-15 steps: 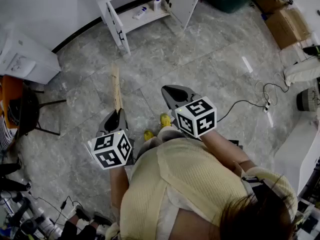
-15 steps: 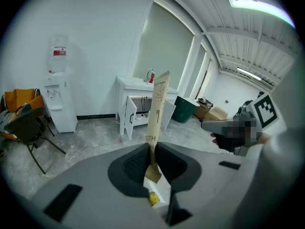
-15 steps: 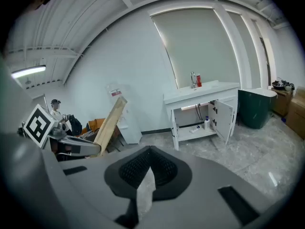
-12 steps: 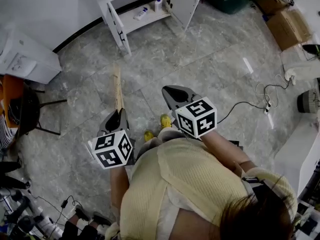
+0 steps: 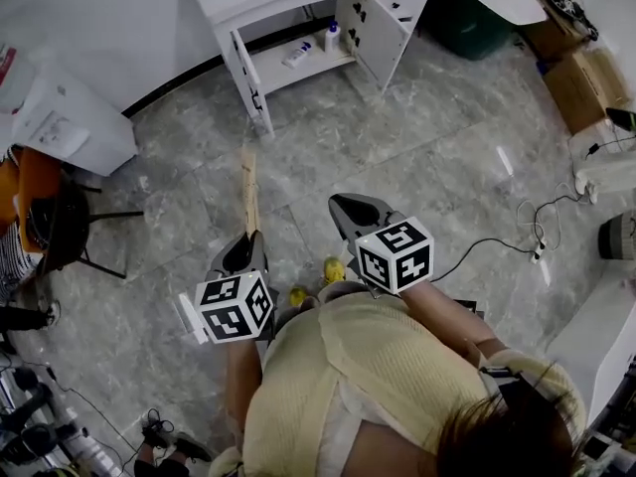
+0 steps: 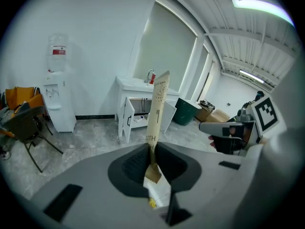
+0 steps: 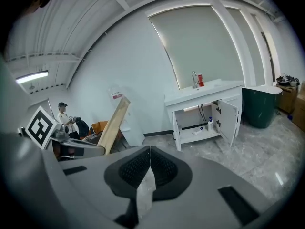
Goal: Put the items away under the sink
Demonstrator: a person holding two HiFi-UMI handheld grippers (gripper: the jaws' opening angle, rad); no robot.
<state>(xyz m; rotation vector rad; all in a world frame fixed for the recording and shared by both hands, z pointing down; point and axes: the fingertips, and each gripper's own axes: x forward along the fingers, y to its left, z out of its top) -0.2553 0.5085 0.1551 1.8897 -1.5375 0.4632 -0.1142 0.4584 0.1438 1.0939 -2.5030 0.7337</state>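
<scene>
My left gripper (image 5: 248, 243) is shut on the lower end of a long flat tan paper package (image 5: 248, 189), which sticks out ahead of it toward the sink cabinet. In the left gripper view the package (image 6: 157, 109) rises upright from between the closed pads of that gripper (image 6: 151, 152). My right gripper (image 5: 344, 208) is shut with nothing in it; its pads meet in the right gripper view (image 7: 150, 163). The white sink cabinet (image 5: 298, 8) stands ahead with both doors open. A lying white bottle (image 5: 296, 54) and an upright bottle (image 5: 332, 38) rest on its inner shelf.
A dark green bin (image 5: 462, 18) stands right of the cabinet, and cardboard boxes (image 5: 591, 78) lie farther right. A white water dispenser (image 5: 60, 117) and a dark chair (image 5: 60, 222) are at the left. Cables (image 5: 537, 237) trail across the grey marble floor.
The cabinet now sits lower and larger in the head view, so I have moved toward it. Both grippers stay shut, the left still on the tan package.
</scene>
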